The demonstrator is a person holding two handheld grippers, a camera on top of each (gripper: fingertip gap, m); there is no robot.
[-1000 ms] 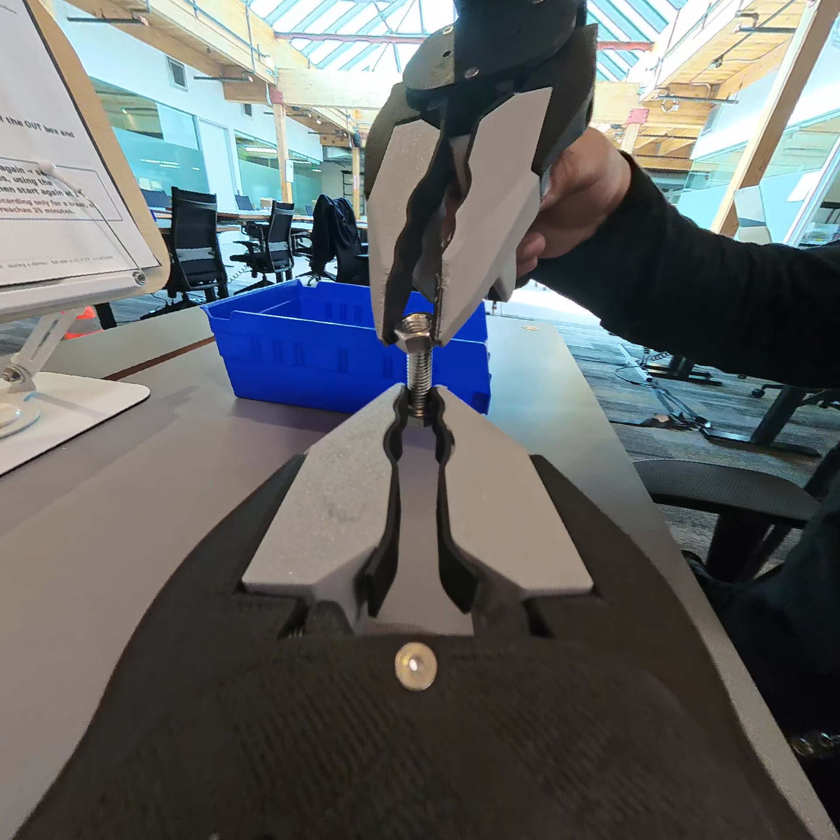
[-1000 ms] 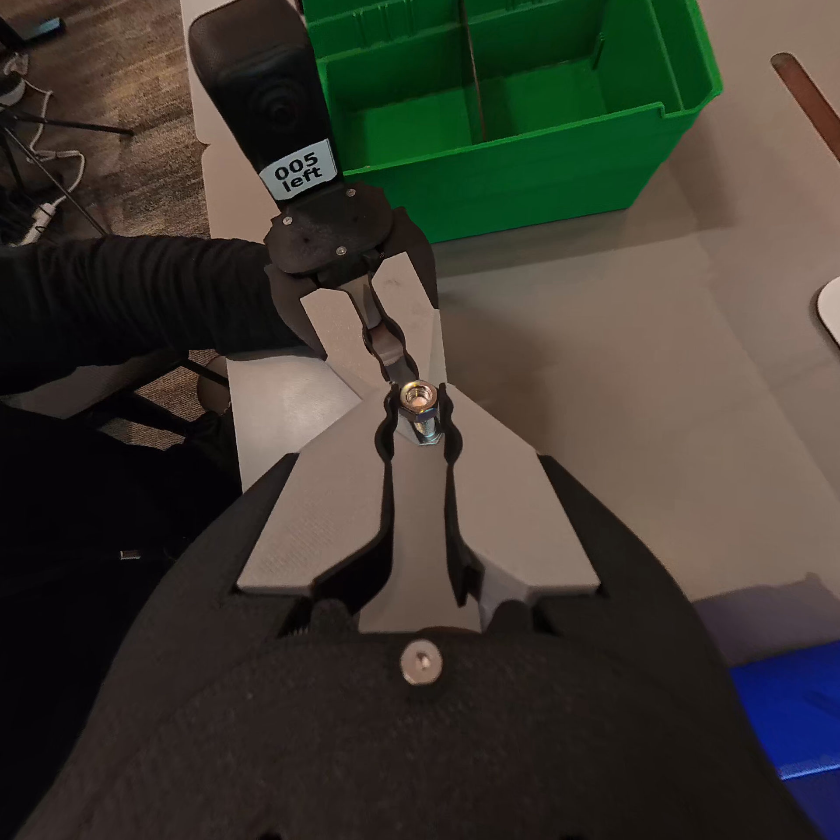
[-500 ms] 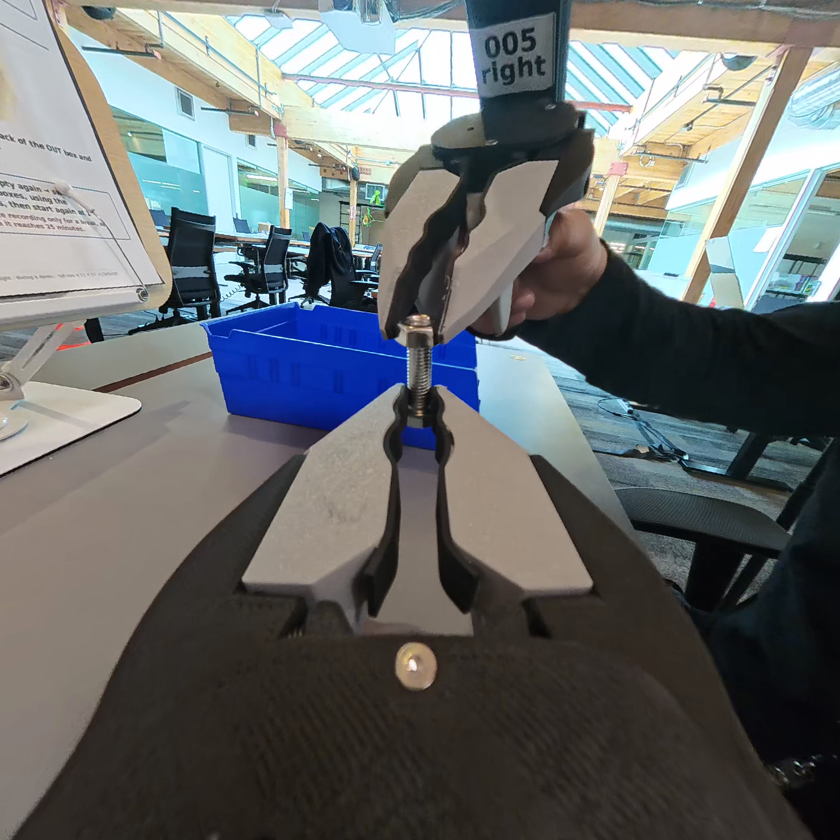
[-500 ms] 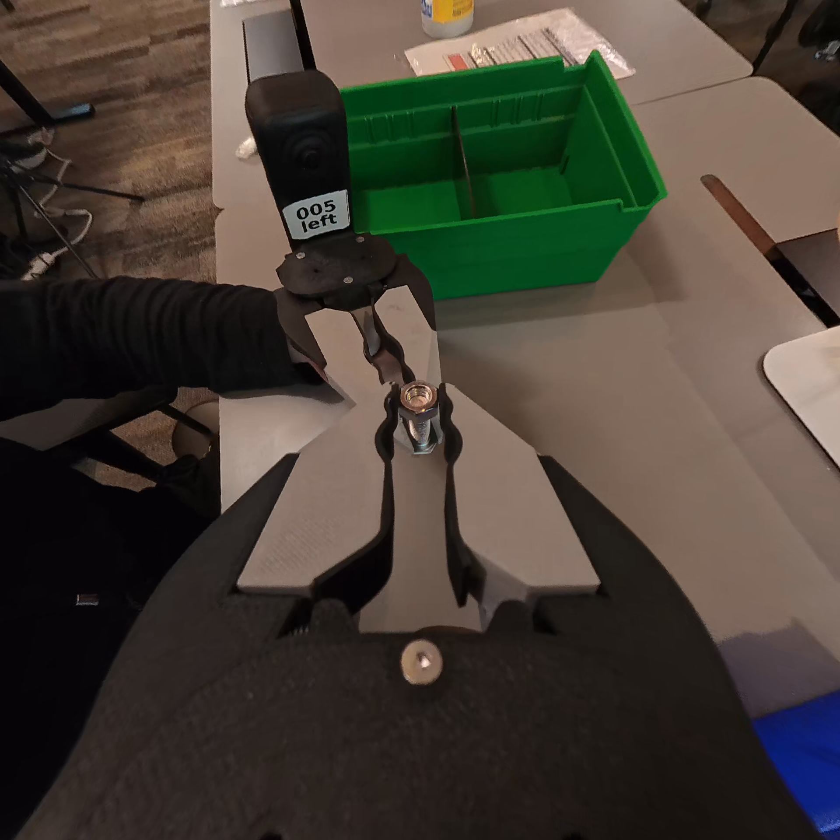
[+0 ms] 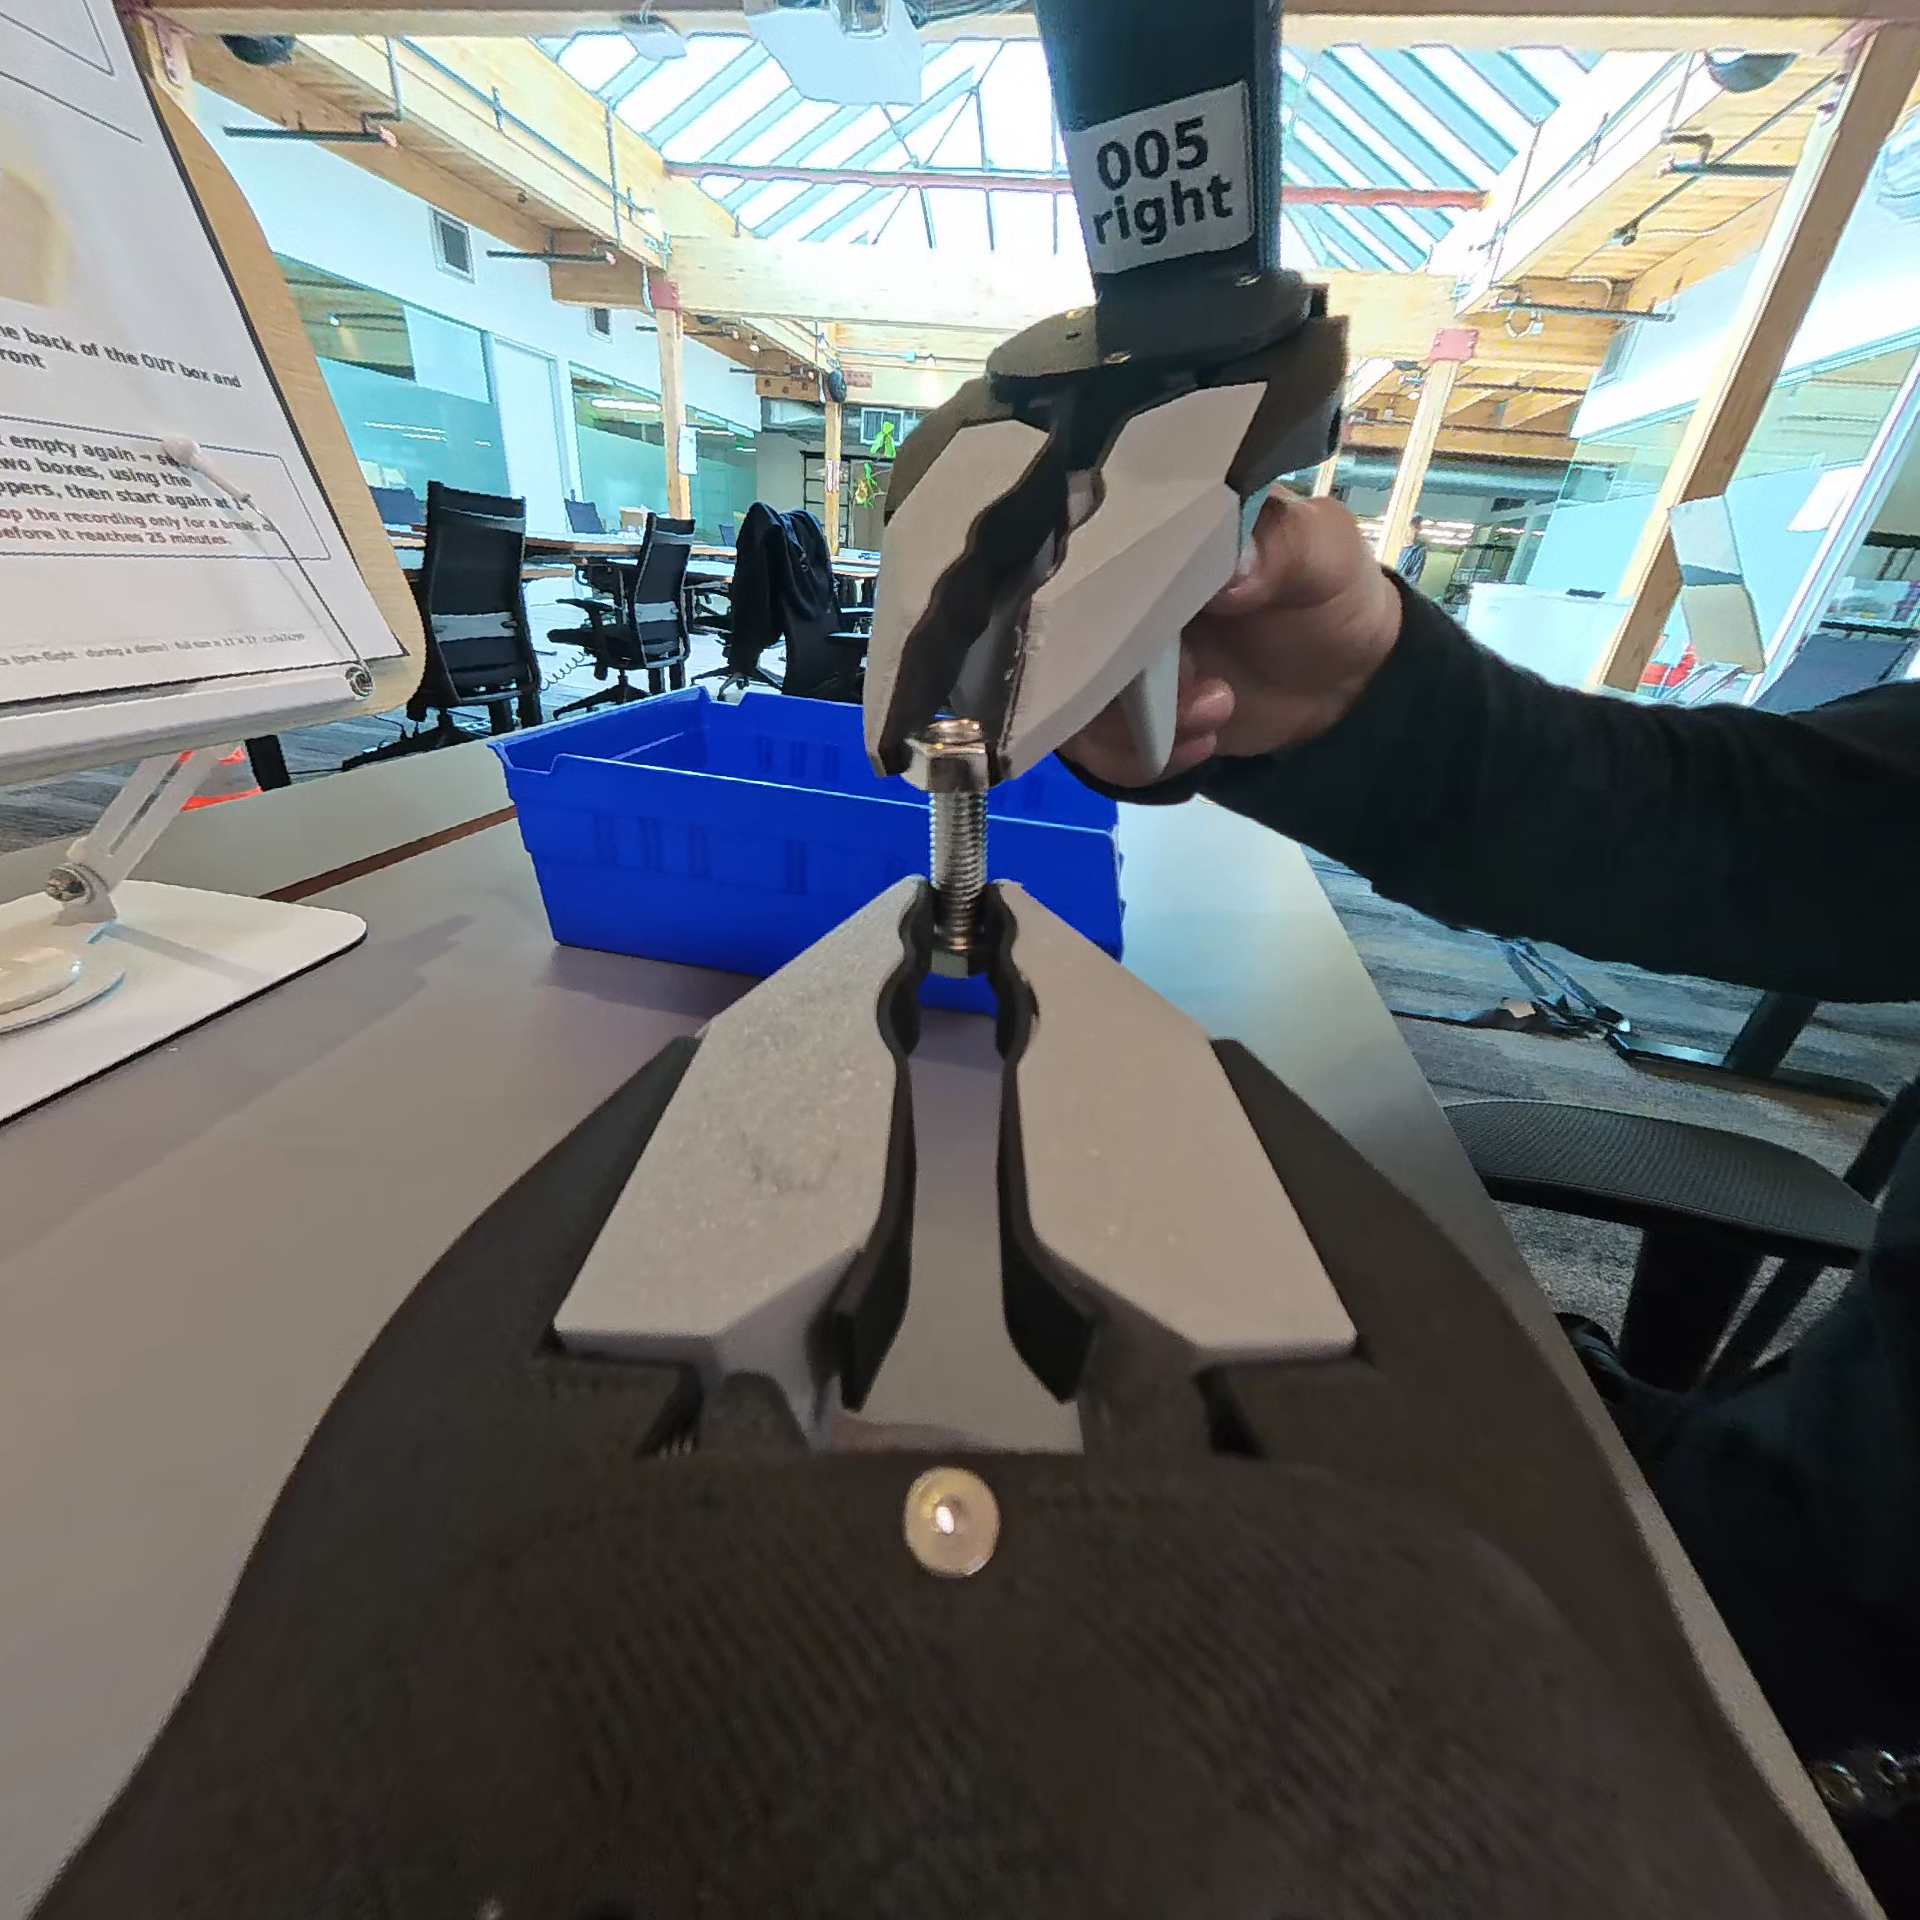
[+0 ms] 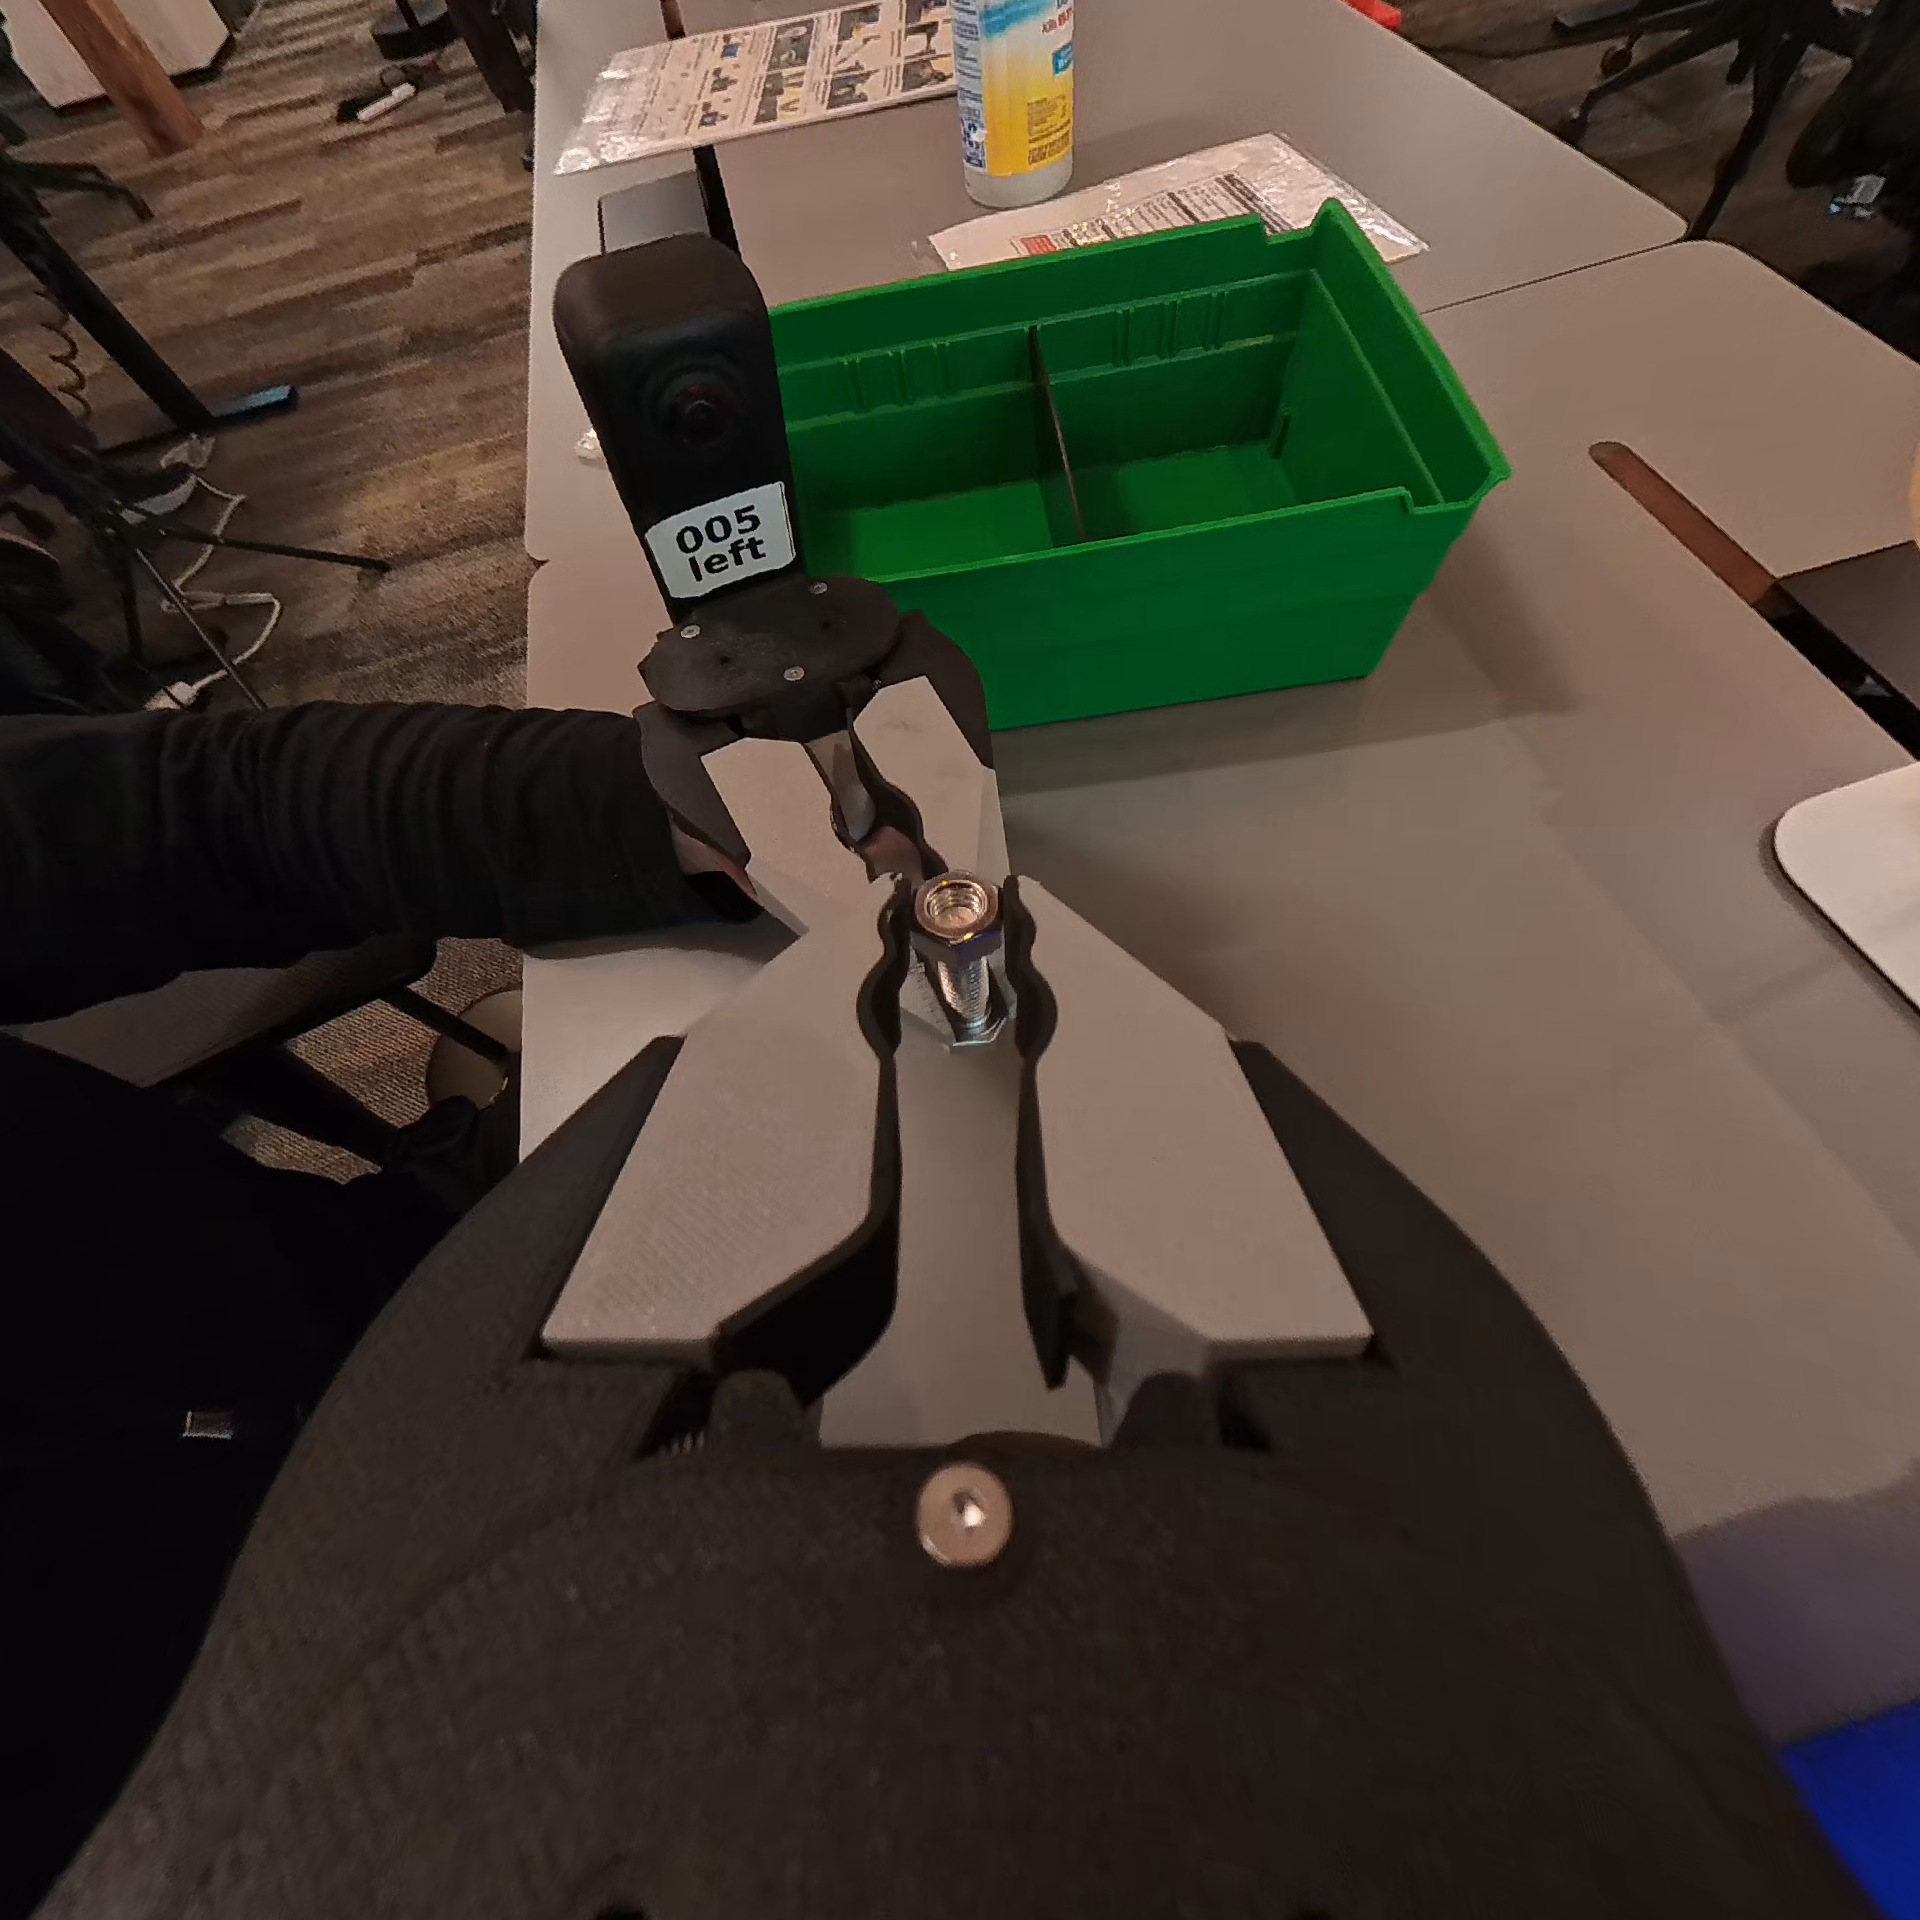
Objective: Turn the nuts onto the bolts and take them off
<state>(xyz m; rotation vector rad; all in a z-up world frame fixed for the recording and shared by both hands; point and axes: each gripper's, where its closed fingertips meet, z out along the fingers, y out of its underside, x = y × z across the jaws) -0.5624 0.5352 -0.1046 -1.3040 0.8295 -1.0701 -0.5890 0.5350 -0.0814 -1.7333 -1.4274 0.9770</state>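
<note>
A silver bolt (image 5: pixel 957 840) stands upright above the grey table (image 5: pixel 312 1195). My left gripper (image 5: pixel 956 930) is shut on its lower end, just above the hex head. A silver nut (image 5: pixel 948 755) sits at the bolt's top. My right gripper (image 5: pixel 940 764) comes down from above and is shut on that nut. In the right wrist view my right gripper (image 6: pixel 954 920) holds the nut (image 6: pixel 953 906), with the bolt (image 6: pixel 961 992) below it. The left gripper (image 6: pixel 909 868) reaches in from the upper left, its tips partly hidden.
A blue bin (image 5: pixel 810 831) stands just behind the bolt. A divided green bin (image 6: pixel 1143 613) sits beyond the left gripper. A white stand with a paper sheet (image 5: pixel 156 436) is at the left. A bottle (image 6: pixel 1013 94), papers, and an office chair (image 5: pixel 1662 1174) are around the table. The tips of both grippers are at nearly the same place.
My right gripper has tipped back and away while staying shut on the nut, so its view now takes in more of the table. My left gripper and the bolt have barely moved.
</note>
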